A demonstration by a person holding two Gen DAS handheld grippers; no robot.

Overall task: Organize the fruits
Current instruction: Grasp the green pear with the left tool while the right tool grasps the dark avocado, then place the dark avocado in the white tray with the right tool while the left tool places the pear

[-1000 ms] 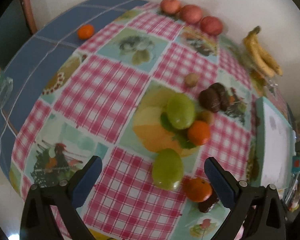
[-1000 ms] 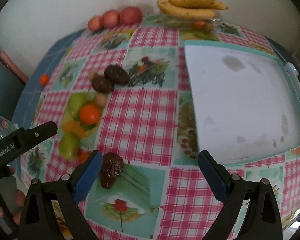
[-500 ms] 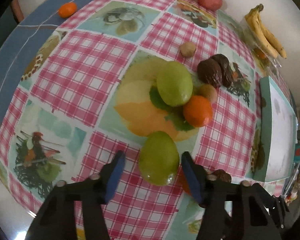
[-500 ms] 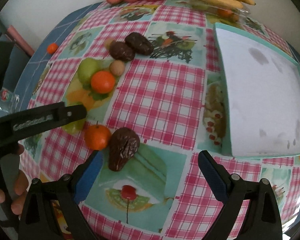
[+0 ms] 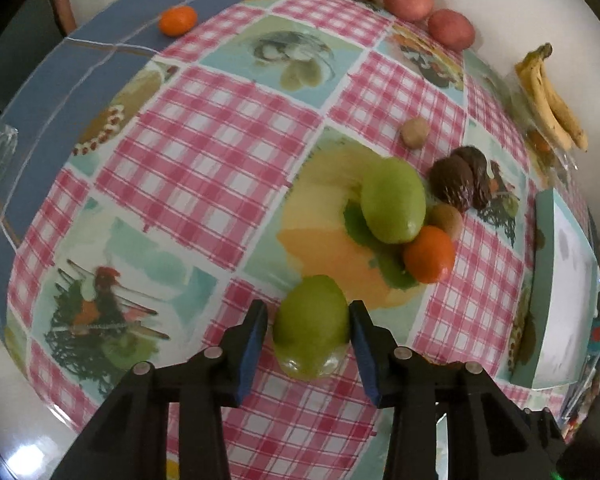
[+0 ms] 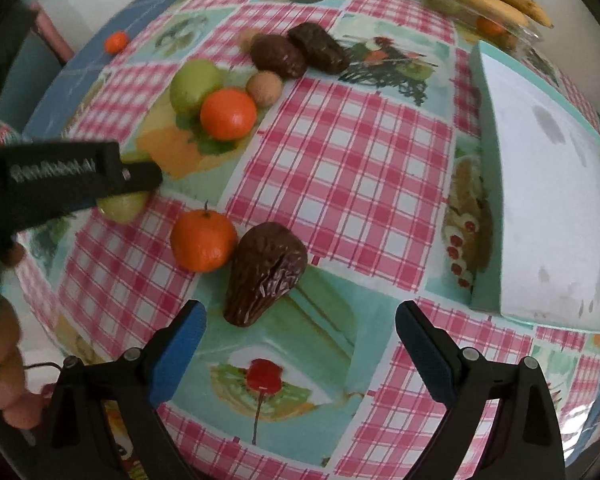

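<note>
Your left gripper point(image 5: 310, 330) has its pads on either side of the near green fruit point(image 5: 311, 326), touching or almost so (a firm clamp isn't certain yet). The fruit sits on the tablecloth point(image 5: 204, 168), near the second green fruit point(image 5: 394, 200) and an orange point(image 5: 430, 254). Squeeze off-centre and that smooth, rounded skin could squirt out and roll into its neighbours. Your right gripper point(image 6: 298, 350) hangs wide open, empty, just short of the brown fruit point(image 6: 266, 272).
</note>
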